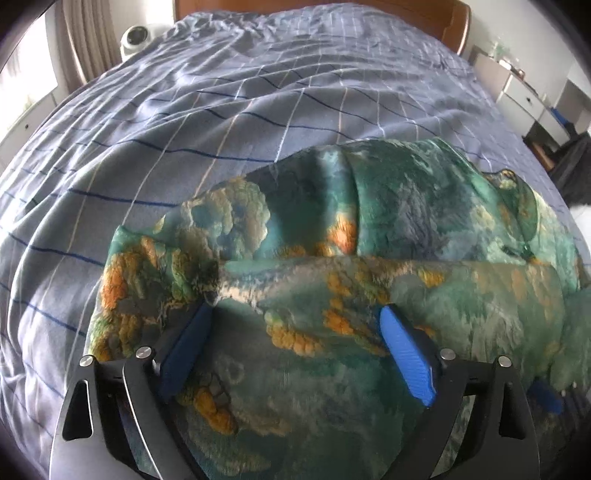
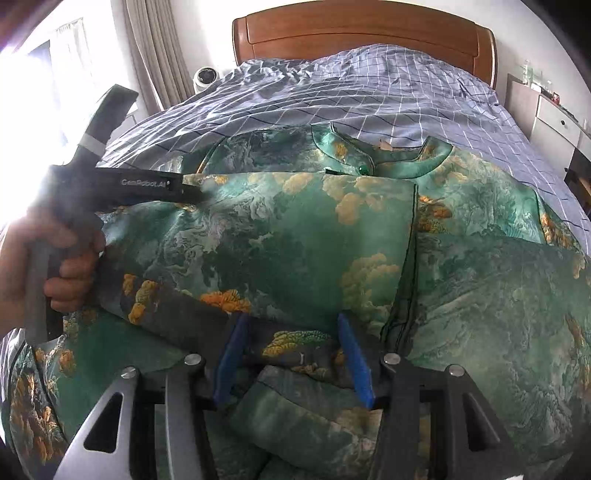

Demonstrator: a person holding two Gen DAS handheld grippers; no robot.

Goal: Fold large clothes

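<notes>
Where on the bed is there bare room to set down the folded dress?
The checked bedsheet is bare between the dress collar and the wooden headboard. In the left wrist view, bare sheet also runs along the dress's left side. The near end is crowded: the dress covers it, and the left hand-held gripper and right hand-held gripper are both there.

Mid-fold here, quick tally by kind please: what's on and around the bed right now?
Garments: 1, green printed garment
Bedsheets: 1, blue checked sheet
Headboards: 1, wooden headboard
Fans: 1, white fan
Grippers: 2, left gripper, right gripper
Total: 6
</notes>
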